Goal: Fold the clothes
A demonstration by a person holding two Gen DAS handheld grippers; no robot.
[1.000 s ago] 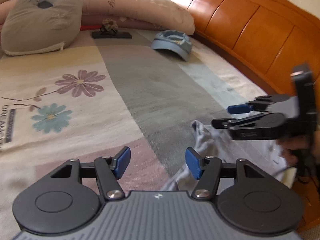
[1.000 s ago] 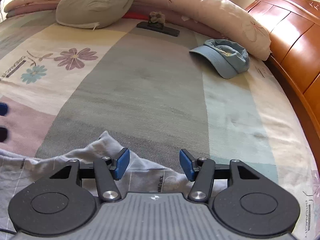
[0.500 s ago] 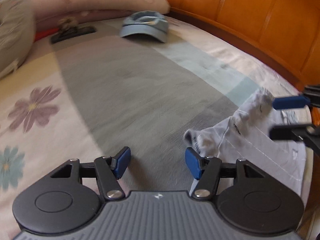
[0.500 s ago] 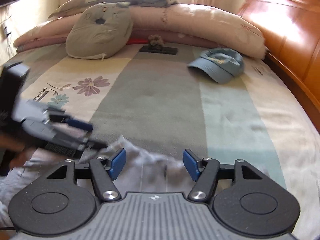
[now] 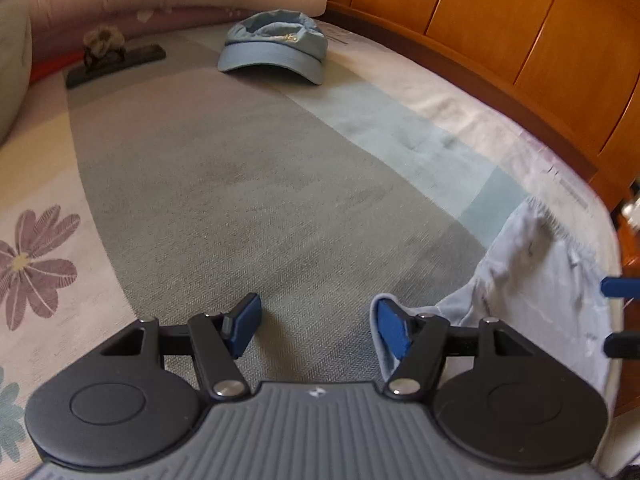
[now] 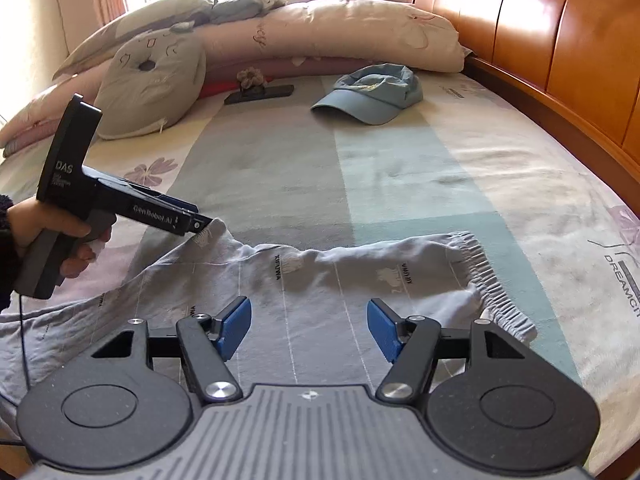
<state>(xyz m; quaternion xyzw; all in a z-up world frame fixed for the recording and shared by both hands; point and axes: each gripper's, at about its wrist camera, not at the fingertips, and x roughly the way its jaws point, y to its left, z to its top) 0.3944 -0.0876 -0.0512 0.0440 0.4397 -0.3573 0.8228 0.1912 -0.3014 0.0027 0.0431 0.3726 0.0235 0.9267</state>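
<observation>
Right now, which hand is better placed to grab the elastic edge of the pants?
Right, probably. The right gripper hangs over the pants with the elastic edge just beside its open jaws; the left gripper is at the far corner.

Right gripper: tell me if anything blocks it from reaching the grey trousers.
Nothing visible does. The right gripper hangs directly over the grey trousers spread on the bed, its jaws apart with only cloth below. The blue cap lies well behind. The left gripper, jaws opening, is off at the cloth's far left corner.
</observation>
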